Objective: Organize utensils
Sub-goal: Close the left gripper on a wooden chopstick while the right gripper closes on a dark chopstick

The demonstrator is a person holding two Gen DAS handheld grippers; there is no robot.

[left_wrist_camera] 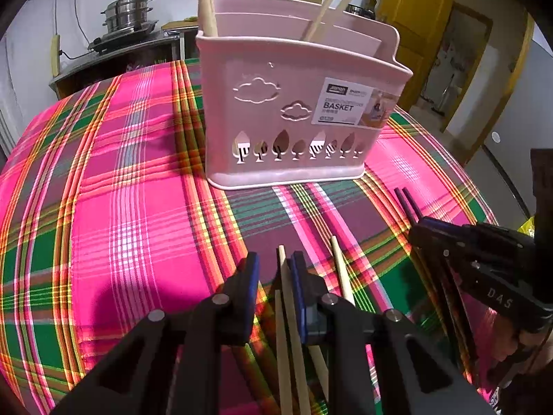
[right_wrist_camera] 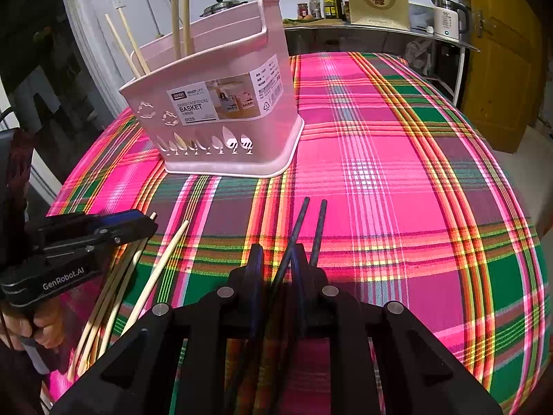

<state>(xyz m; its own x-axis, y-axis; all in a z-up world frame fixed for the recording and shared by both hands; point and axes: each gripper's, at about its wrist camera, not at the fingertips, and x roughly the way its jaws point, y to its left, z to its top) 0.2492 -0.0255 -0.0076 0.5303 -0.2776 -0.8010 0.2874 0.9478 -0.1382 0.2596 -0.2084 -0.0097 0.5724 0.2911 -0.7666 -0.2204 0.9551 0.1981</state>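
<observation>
A pink chopstick basket [left_wrist_camera: 297,110] stands on the plaid tablecloth and holds several pale wooden chopsticks; it also shows in the right wrist view [right_wrist_camera: 221,110]. My left gripper [left_wrist_camera: 274,273] is open, low over the cloth, with a pale chopstick [left_wrist_camera: 288,311] lying between its fingers and another [left_wrist_camera: 340,266] just to the right. My right gripper [right_wrist_camera: 276,259] is open over two dark chopsticks [right_wrist_camera: 304,228]; one lies between the fingers, the other just outside the right one. The right gripper shows in the left view [left_wrist_camera: 449,242], the left gripper in the right view [right_wrist_camera: 114,224].
Several loose pale chopsticks [right_wrist_camera: 138,276] lie at the near left of the table. The plaid cloth [right_wrist_camera: 397,173] covers the table. Behind are a counter with bottles [right_wrist_camera: 328,0], a kettle [right_wrist_camera: 447,17], steel pots [left_wrist_camera: 128,14] and a yellow door [right_wrist_camera: 501,52].
</observation>
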